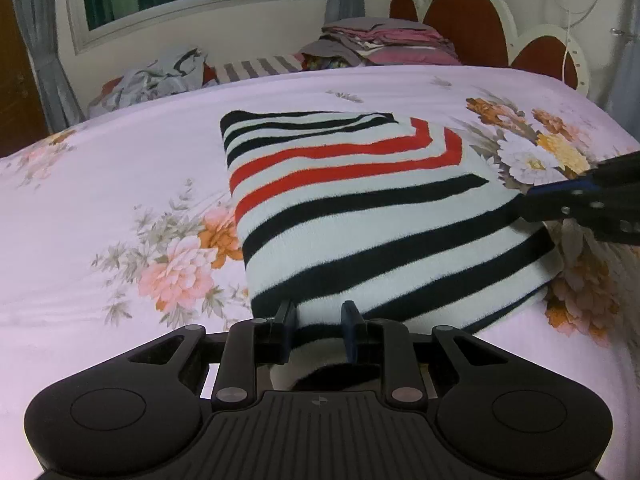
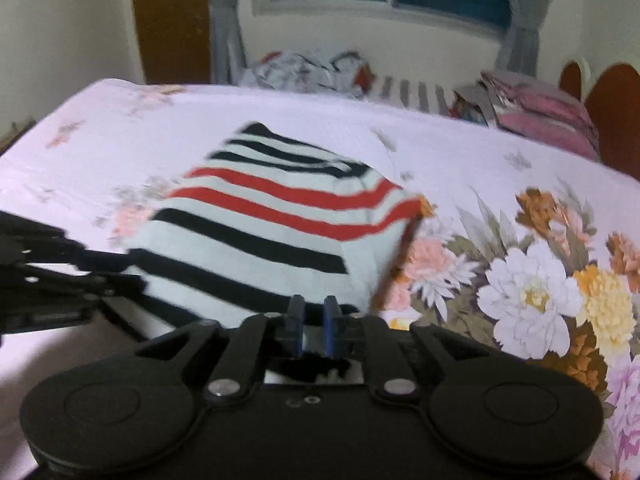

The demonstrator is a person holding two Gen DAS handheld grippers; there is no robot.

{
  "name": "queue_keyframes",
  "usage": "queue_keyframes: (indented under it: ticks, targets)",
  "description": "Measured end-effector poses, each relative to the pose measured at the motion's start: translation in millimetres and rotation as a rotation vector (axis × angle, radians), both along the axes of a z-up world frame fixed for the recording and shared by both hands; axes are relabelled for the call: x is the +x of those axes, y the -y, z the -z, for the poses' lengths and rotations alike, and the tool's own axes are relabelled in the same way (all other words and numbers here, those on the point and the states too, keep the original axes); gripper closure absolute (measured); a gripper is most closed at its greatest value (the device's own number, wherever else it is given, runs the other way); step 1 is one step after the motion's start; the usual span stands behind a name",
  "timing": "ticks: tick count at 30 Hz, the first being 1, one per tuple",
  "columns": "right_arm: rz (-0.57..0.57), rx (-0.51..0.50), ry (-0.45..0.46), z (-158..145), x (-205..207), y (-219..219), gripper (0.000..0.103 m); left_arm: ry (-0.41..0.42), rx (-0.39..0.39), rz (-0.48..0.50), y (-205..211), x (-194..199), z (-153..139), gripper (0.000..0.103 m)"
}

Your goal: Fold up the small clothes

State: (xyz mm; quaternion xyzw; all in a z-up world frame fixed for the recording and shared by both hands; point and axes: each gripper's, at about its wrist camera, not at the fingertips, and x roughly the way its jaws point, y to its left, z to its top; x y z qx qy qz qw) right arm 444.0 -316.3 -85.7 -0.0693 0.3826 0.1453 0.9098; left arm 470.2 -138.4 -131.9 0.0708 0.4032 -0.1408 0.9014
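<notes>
Mostly folded already: the striped garment [image 1: 352,208] lies as a thick rectangular packet near the middle of the floral bedsheet [image 1: 120,200], black stripes at both ends, two red ones between. Left gripper [image 1: 318,322] has its fingers narrowly parted with the packet's near edge bunched between them, so it pinches cloth there. Right gripper [image 2: 313,322] looks nearly pressed together on a thin bit of the edge at its side; that view is blurred, so whether the pads truly bite is hard to confirm.

Step in hand, as a judgement: a last fold or a straightening of the packet. To do it well, both grips should take all layers of the edge, lift together and level, then carry it toward the far edge so the stripes line up, releasing only once the cloth lies flat.

Orientation: in the left wrist view the long axis runs from the left gripper away toward the far side of the bed, tilted a little leftward. Stripes run across that axis. A stack of folded clothes [image 1: 384,42] sits well apart by the headboard [image 1: 468,24].
</notes>
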Motion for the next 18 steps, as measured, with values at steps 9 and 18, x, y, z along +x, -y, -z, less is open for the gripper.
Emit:
queue_keyframes:
  ticks: [9, 18]
  targets:
    - [-0.022, -0.046, -0.091, 28, -5, -3, 0.096, -0.002, 0.031, -0.019, 5, -7, -2, 0.079]
    - [0.009, -0.006, -0.109, 45, -3, 4, 0.100, 0.000, 0.067, -0.027, 10, -11, 7, 0.079]
